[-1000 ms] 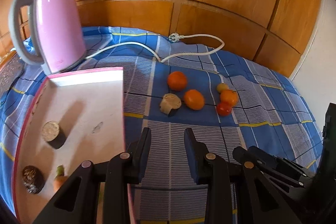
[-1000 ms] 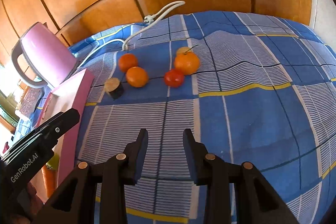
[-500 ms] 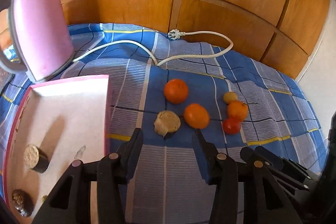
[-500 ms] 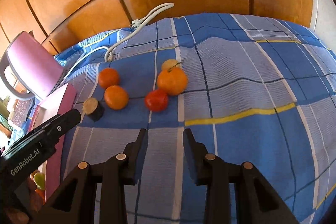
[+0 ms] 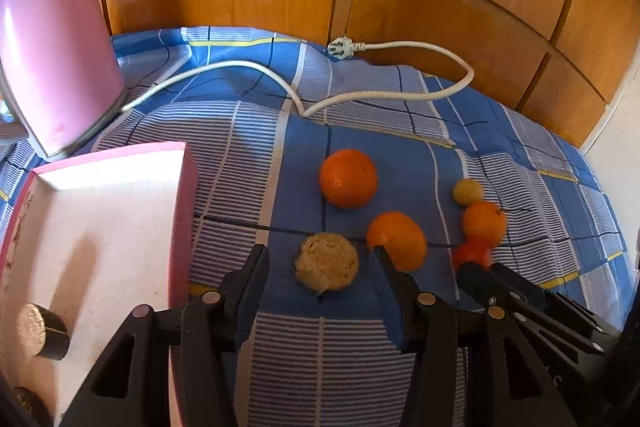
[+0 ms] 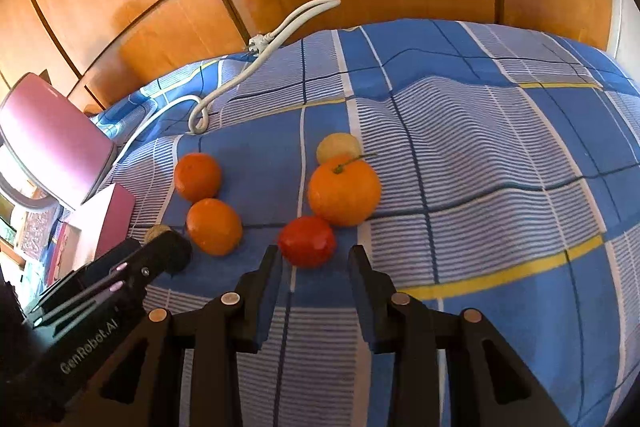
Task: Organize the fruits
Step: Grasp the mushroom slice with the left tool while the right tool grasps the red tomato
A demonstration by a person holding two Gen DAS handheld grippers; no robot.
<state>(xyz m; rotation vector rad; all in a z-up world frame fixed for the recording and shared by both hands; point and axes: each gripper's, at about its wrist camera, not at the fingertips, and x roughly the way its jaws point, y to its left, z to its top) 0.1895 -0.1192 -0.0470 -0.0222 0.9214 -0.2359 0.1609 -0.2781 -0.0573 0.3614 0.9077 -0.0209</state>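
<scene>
Red fruit (image 6: pixel 307 241) sits just ahead of the spread right tool (image 6: pixel 316 259).

Both tongs low, side by side; left tongs (image 5: pixel 320 259) & right tongs (image 6: pixel 316 259) agape, empty

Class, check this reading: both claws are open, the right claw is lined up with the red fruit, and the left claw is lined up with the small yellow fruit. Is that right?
One detail is wrong. In the left wrist view the left claw frames the round tan piece, not the small yellow fruit, which lies farther off to the right. The rest holds: both claws are open, and the right claw is lined up with the red fruit.
</scene>
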